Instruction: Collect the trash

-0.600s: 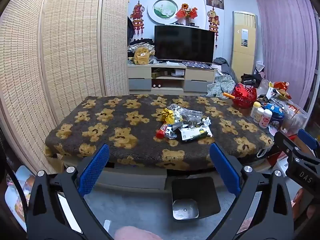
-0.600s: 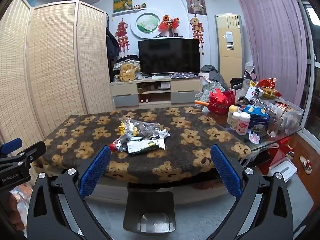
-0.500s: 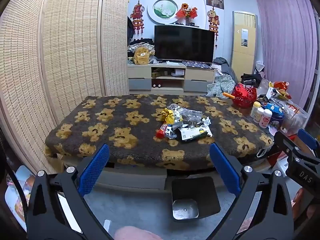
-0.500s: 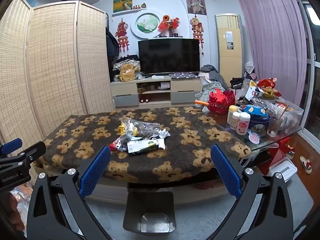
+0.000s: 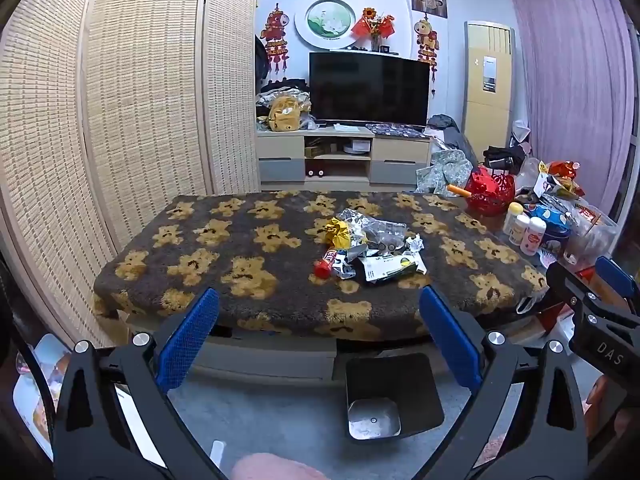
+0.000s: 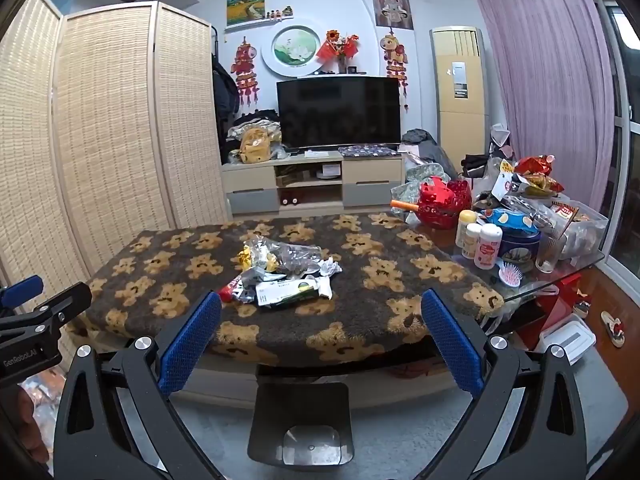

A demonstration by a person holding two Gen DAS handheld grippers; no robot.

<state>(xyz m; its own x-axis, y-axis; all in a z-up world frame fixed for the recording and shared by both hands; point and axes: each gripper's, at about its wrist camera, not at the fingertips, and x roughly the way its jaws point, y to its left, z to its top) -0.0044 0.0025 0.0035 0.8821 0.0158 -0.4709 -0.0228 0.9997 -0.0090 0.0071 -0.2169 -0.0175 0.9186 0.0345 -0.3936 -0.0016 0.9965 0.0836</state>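
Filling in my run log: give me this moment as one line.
stage: before first pick | left tongs: open, empty | right tongs: open, empty | wrappers: piled on blanket | bin: on floor below

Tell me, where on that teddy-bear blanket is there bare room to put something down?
The bear blanket lies bare left of the trash pile, toward the woven screens, and along its near edge above the black bin. The right end, by the bottles, is crowded.
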